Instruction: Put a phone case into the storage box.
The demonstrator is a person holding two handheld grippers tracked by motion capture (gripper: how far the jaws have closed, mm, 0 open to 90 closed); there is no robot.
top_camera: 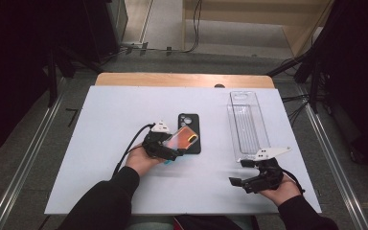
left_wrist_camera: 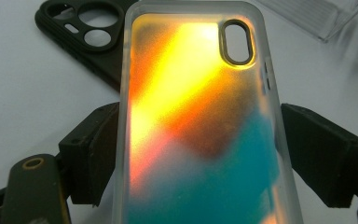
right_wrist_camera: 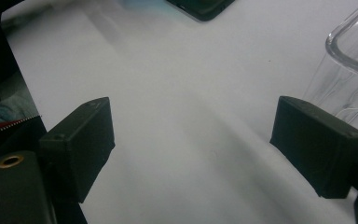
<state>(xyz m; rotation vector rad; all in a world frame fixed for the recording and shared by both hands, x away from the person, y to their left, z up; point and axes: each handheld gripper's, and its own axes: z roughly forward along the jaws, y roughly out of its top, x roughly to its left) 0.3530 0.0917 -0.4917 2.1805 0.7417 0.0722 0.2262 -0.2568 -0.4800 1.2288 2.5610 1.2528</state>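
White table [top_camera: 105,143], iridescent case [left_wrist_camera: 200,126] lengthwise away.

Both forearms wear black sleeves. The left gripper [top_camera: 172,148] and right gripper [top_camera: 242,172] are black, each topped by a pale three-cornered plate, trailing a black cable, with blocky jaws and a brass-ringed hole.

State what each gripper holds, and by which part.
The left gripper clamps the colourful phone case across its two long edges, near the lower end. The right gripper is open and holds nothing.

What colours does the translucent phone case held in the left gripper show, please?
Yellow, orange and teal inside a frosted rim, seen best in the left gripper view.
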